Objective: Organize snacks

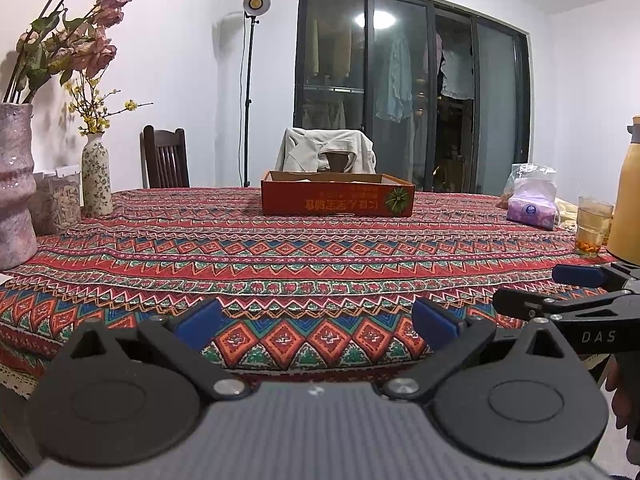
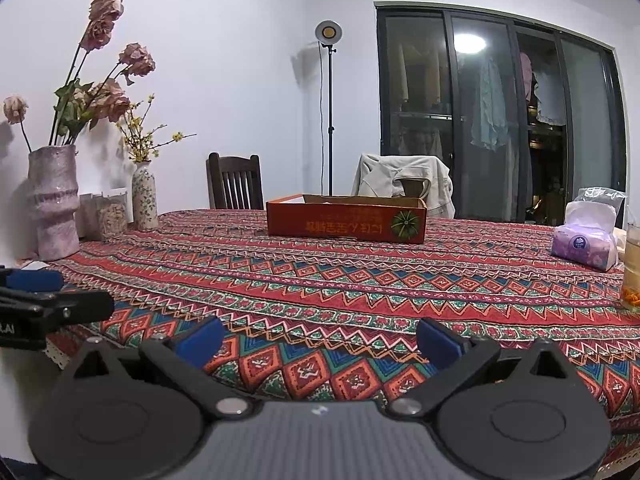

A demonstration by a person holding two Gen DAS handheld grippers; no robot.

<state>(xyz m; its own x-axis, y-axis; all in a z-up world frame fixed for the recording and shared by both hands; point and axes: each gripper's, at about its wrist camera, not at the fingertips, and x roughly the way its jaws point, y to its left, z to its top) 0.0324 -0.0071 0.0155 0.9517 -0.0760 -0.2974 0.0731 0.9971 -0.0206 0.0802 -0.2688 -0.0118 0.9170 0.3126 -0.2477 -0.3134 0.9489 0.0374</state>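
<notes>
Snack box (image 1: 337,195) sits apart from both spread grippers, contents unclear

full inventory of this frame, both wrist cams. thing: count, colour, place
cardboard box: 1, orange-red, open top, far middle of the table
tablecloth: 1, red patterned, covers the table
tall vase: 1, pink, dried roses, left edge
small vase: 1, cream floral, yellow sprigs, right of the tall vase
clear container: 1, tan contents, between the vases
tissue pack: 1, purple, right side
plastic bag: 1, clear, behind the tissues
glass: 1, pale drink, far right
jug: 1, yellow, right edge
chairs: 2, dark wood and one draped with a beige jacket, behind the table
lamp: 1, on a stand, back wall
left gripper: 1, black with blue pads, open, empty
right gripper: 1, same, open, empty
</notes>
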